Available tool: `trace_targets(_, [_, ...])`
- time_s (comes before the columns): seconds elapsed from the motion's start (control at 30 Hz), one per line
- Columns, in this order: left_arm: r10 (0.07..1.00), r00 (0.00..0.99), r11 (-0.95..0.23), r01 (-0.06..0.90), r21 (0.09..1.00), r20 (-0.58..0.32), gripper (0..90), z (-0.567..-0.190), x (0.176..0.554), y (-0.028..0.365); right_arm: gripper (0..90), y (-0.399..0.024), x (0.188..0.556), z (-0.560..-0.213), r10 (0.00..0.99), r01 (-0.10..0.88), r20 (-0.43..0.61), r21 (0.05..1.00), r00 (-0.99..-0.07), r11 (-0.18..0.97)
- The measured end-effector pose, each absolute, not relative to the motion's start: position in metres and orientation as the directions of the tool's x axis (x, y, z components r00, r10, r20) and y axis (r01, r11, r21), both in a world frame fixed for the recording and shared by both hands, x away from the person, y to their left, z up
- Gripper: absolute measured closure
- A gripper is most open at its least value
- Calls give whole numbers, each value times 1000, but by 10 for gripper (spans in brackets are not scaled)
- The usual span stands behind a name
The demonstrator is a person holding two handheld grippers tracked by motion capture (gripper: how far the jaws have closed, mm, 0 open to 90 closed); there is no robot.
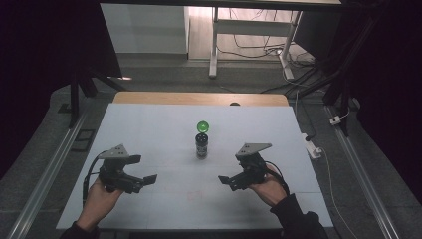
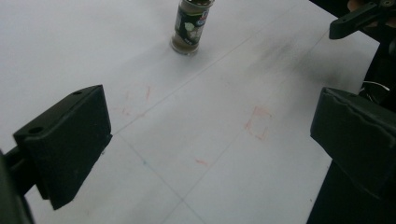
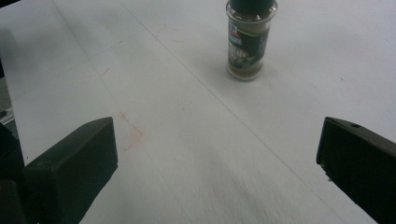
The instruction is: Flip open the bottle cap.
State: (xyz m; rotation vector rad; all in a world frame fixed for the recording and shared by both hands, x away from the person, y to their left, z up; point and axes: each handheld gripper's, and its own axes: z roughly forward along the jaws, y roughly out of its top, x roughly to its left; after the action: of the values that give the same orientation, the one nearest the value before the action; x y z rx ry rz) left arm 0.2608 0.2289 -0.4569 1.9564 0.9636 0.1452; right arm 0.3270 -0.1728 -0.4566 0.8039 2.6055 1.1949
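One spice jar [image 1: 202,141], two tongs [image 1: 144,180]

On the white tabletop [image 1: 149,129] we see one obstacle, a spice jar [image 1: 202,141] standing upright near the middle. Bare surface lies on every side of it, so we could pass to its left, to its right, or behind it toward the far edge. The left gripper [image 1: 149,179] and the right gripper [image 1: 224,180] sit well apart on the near side, jaws wide and empty, with an open lane between them leading straight to the jar.
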Motion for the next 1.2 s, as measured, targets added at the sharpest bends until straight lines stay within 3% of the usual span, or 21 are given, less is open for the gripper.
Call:
trace_targets(0.53, [736, 615, -206, 601, 773, -282, 0, -468, 221, 265, 0, -224, 295, -451, 629, 438, 54, 763, -776, 476])
trace_targets(1.2, [811, 520, -156, 634, 758, -269, 0, -479, 186, 300, 0, -302, 265, -457, 799, 561, 93, 760, -594, 329])
